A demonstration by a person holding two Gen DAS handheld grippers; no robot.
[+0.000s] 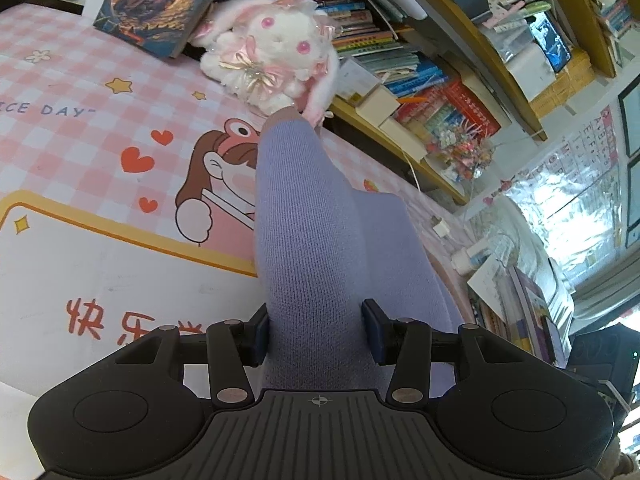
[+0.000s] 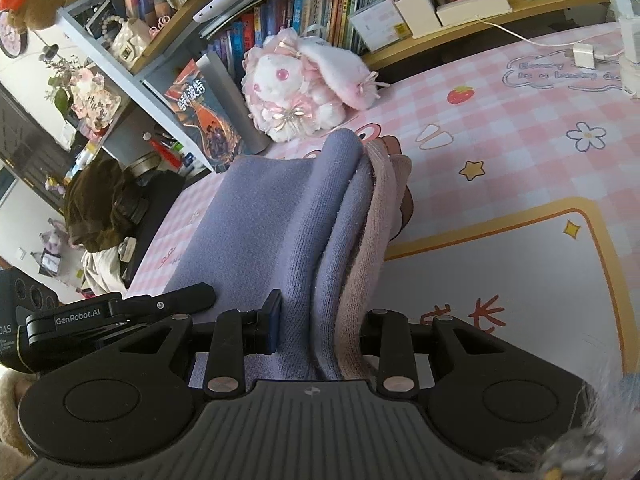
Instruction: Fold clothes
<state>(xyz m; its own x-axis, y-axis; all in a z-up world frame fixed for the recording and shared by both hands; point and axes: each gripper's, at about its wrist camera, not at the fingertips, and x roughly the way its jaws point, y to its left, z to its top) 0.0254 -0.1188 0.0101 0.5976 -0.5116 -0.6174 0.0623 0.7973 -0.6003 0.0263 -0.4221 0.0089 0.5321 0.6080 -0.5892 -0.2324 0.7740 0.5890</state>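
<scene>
On the pink checked mat reading "DAY", my left gripper and right gripper both pinch the purple knit; "GenRobot.AI" shows nearby.

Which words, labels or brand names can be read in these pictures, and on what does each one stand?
"ICE DAY": pink checked desk mat, start cut off.
"快乐": same mat's white panel, in red; the rest is hidden.
"GenRobot.AI": black left gripper, seen in the right wrist view.
"is a lucky d": mat's outlined cloud; the line above is blurred.
Book spines on the wooden shelf and the wall chart: too small to read.
</scene>
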